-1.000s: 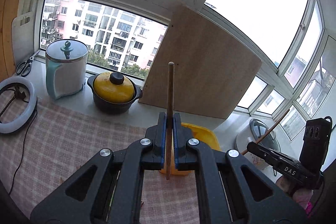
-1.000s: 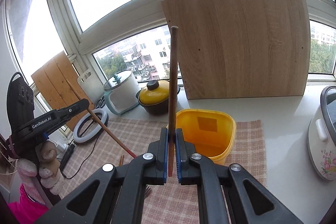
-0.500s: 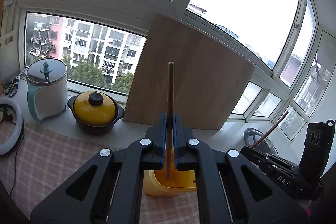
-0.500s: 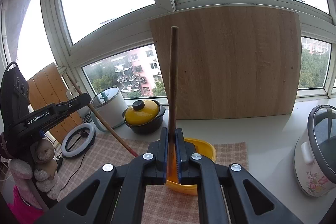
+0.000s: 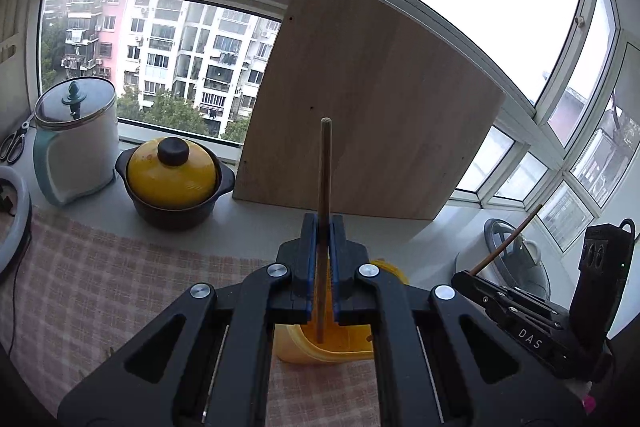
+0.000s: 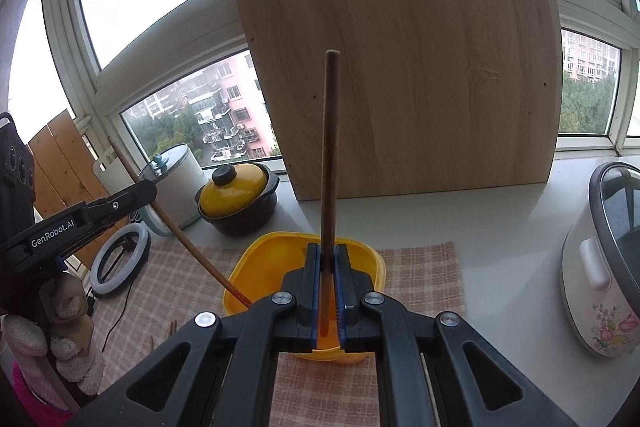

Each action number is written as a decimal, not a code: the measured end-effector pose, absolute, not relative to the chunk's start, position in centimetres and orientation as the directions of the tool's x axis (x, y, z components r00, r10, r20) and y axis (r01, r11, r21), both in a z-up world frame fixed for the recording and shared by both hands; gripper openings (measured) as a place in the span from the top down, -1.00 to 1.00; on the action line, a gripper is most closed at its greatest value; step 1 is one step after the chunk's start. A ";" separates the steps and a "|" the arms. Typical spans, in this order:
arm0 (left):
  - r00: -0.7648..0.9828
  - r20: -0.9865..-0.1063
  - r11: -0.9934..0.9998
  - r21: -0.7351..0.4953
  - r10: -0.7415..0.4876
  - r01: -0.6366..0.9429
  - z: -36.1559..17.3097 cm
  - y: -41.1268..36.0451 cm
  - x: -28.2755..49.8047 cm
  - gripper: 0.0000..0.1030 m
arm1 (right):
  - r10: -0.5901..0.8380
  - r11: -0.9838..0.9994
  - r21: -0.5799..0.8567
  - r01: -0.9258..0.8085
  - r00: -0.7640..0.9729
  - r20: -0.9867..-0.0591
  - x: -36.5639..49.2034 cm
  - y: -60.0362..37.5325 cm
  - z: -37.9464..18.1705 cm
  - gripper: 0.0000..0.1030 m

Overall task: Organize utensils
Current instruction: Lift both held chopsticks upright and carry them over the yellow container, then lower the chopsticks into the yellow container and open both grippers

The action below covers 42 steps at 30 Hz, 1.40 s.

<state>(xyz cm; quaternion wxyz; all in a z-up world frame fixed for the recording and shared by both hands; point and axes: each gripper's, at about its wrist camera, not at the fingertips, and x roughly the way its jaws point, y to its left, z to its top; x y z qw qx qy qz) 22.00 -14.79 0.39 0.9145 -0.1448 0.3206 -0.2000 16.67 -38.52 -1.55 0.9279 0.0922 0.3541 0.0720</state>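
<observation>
My left gripper (image 5: 322,223) is shut on a wooden chopstick (image 5: 324,171) that stands upright between its blue pads, its lower tip over the yellow plastic tub (image 5: 296,345). My right gripper (image 6: 327,251) is shut on a second wooden chopstick (image 6: 330,131), also upright, its lower end inside the yellow tub (image 6: 272,247). In the right wrist view the left gripper (image 6: 150,187) shows at the left with its chopstick (image 6: 188,243) slanting down to the tub's near left rim. In the left wrist view the right gripper (image 5: 466,277) shows at the right with its chopstick (image 5: 510,243).
A checked cloth (image 6: 420,267) lies under the tub. Behind it stand a yellow-lidded pot (image 5: 172,179), a white lidded jar (image 5: 74,139) and a wooden board (image 6: 400,79) leaning on the window. A rice cooker (image 6: 600,267) is at right, a ring light (image 6: 120,259) and loose chopsticks (image 6: 172,329) at left.
Both grippers have moved forward and down toward the yellow tub, each still clamped on its chopstick. The tub now sits directly under the fingers and the chopsticks' lower tips reach into it.
</observation>
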 end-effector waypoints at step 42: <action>0.602 -0.673 0.903 -0.309 -0.429 0.298 -4.7 -17.7 22.2 0.35 | 0.151 0.984 0.174 -0.028 0.649 -0.746 18.5 -37.1 -7.1 0.48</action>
